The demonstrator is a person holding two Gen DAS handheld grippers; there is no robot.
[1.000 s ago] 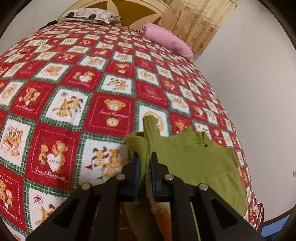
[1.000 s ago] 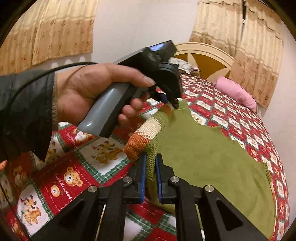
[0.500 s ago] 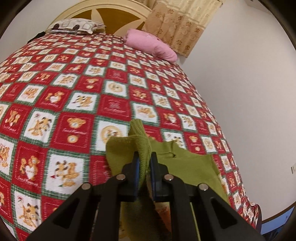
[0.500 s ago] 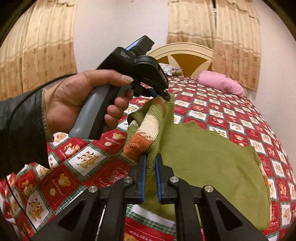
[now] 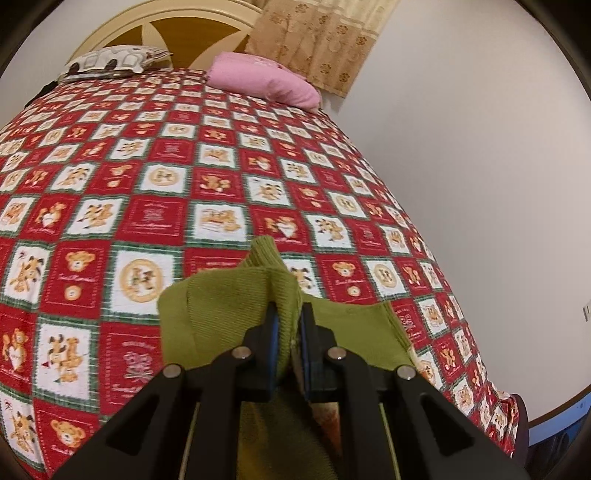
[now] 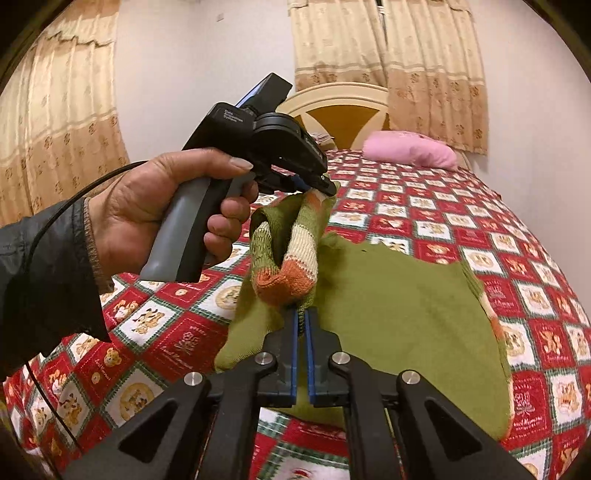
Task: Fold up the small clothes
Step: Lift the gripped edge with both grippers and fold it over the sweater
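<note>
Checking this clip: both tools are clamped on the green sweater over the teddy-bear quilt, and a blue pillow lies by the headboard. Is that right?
Not quite. The pillow by the headboard is pink, not blue, as both wrist views show. The rest holds: the left tool and the right tool are each shut on the green sweater, over the teddy-bear quilt.

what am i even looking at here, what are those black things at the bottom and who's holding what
No robot here: a person holds a pistol-grip clamp tool in each hand, each carrying a wide-angle camera that looks along its two black fingers. One picture is from the left tool, the other from the right tool, which also sees the left hand holding its tool. A green sweater with a striped sleeve lies on a bed under a red teddy-bear quilt, with a pink pillow behind. Both tools are clamped on sweater fabric; the right one's jaws have just closed tighter.
</note>
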